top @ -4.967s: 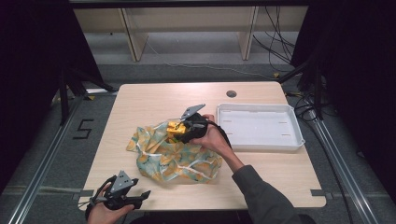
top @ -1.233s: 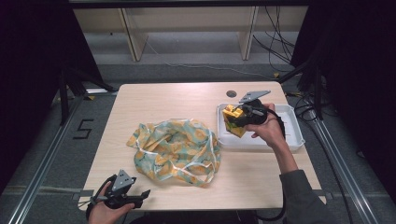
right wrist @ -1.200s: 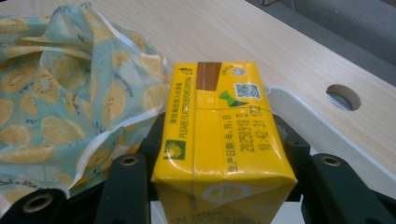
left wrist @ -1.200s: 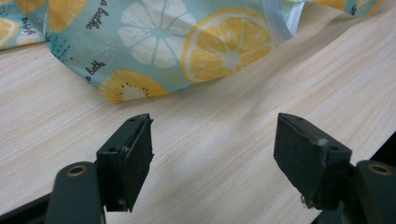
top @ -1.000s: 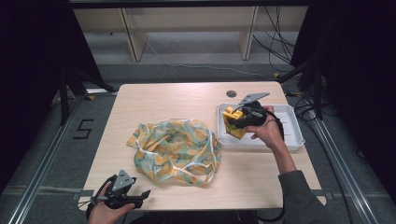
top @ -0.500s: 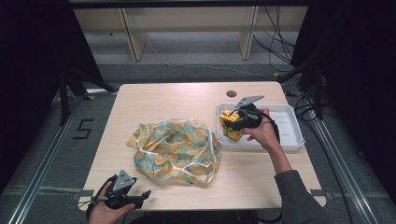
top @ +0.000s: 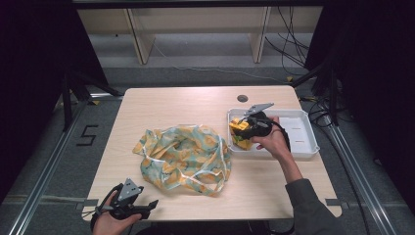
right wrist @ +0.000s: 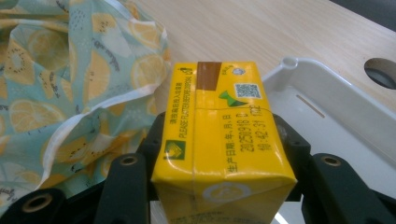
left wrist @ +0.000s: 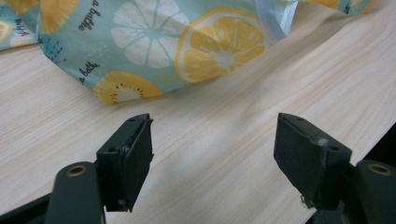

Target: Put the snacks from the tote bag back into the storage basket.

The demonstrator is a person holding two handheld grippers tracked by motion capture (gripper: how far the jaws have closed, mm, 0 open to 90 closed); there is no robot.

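High view: right claw is gripping a yellow carton at the left end of the white tray, which is sitting near the counter's right edge. The fruit-print bag is lying crumpled mid-counter. Left claw is idling at the front-left edge.

Left gripper view: left claw is standing released, jaws wide apart, nothing between; the bag's hem is lying beyond.

Right gripper view: right claw is clenching the carton on both sides, the tray lying beneath and beyond.

Step, judged: the carton is being placed into the tray. Next move is calling for lowering until seated, then releasing.
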